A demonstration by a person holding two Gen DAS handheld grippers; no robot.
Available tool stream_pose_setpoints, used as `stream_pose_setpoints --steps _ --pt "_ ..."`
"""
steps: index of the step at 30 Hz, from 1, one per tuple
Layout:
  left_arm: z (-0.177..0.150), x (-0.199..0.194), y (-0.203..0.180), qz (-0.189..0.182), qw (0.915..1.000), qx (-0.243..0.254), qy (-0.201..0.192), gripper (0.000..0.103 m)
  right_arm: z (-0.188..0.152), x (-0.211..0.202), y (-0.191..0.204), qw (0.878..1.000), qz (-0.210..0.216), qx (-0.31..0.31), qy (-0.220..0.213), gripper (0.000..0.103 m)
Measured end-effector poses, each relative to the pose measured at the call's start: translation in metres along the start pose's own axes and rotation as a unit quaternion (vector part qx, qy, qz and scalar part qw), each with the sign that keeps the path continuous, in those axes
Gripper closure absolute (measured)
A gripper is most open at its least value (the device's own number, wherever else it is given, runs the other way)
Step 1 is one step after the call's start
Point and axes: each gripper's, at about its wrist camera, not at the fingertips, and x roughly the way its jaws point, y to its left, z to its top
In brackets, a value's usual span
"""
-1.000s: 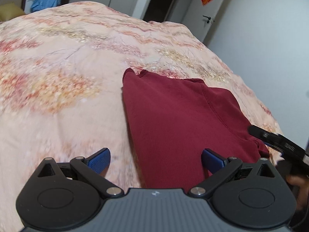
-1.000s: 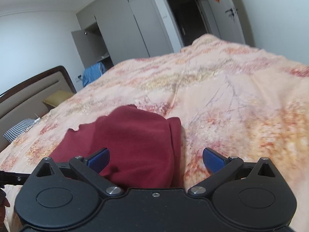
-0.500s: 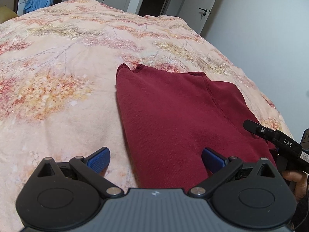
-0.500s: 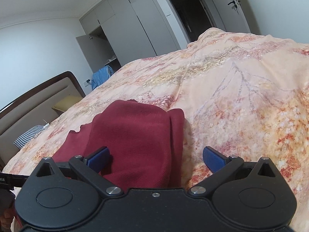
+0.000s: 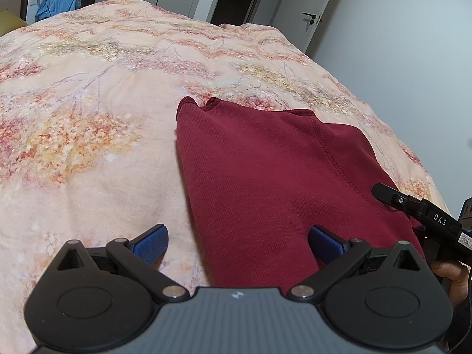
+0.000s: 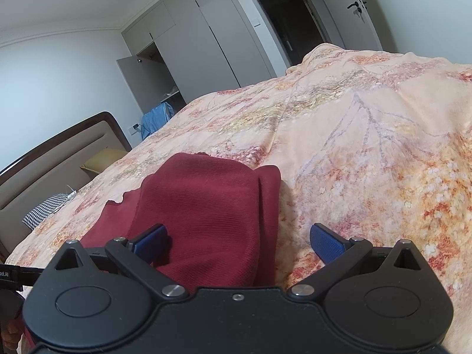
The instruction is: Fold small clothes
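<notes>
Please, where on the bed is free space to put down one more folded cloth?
Free: the quilt left of the red garment, toward the pillow, and the quilt right of it toward the door. Crowded: the near edge, where both grippers hover.

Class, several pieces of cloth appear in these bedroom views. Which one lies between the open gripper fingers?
The dark red knit garment, partly folded on the floral quilt. The blue cloth and checked cloth lie far off.
</notes>
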Motion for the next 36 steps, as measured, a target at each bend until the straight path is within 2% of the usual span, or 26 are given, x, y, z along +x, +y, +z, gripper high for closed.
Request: stream_pose_setpoints --steps 4,8,13,16,17,19,21,26,28,32,36 --pt "0.004 0.000 0.000 -0.002 0.9999 -0.001 0.011 0.000 0.006 0.000 0.008 1.000 -0.005 -0.013 0.012 0.003" --pt "0.009 0.002 0.004 -0.010 0.9996 -0.012 0.024 0.000 0.011 -0.001 0.012 1.000 0.012 0.001 0.025 0.022" --pt "0.010 0.001 0.006 -0.028 0.9989 -0.027 0.026 0.002 0.012 -0.006 0.021 1.000 -0.004 0.004 0.024 0.040" --pt "0.009 0.000 0.007 -0.055 0.9970 -0.047 0.027 0.022 0.013 -0.010 0.029 1.000 -0.016 -0.005 0.022 0.054" --pt "0.008 0.000 0.008 -0.058 0.9962 -0.060 0.025 0.023 0.013 -0.011 0.032 1.000 -0.014 -0.011 0.022 0.063" --pt "0.006 -0.001 0.007 -0.053 0.9963 -0.065 0.017 0.028 0.013 -0.014 0.042 0.999 -0.025 -0.031 0.020 0.071" --pt "0.004 -0.004 0.006 -0.046 0.9964 -0.071 0.009 0.037 0.014 -0.016 0.055 0.997 -0.037 -0.067 0.017 0.084" --pt "0.008 -0.017 -0.001 -0.031 0.9979 -0.056 -0.007 0.063 0.020 -0.028 0.083 0.993 -0.035 -0.115 -0.010 0.086" --pt "0.012 -0.025 -0.003 -0.033 0.9982 -0.047 -0.014 0.068 0.024 -0.032 0.095 0.991 -0.027 -0.132 -0.024 0.087" --pt "0.019 -0.042 -0.006 -0.036 0.9985 -0.032 -0.027 0.071 0.031 -0.033 0.121 0.987 -0.001 -0.155 -0.044 0.087" --pt "0.024 -0.062 -0.001 -0.010 0.9988 -0.014 -0.045 0.071 0.033 -0.021 0.151 0.983 0.034 -0.171 -0.052 0.087"
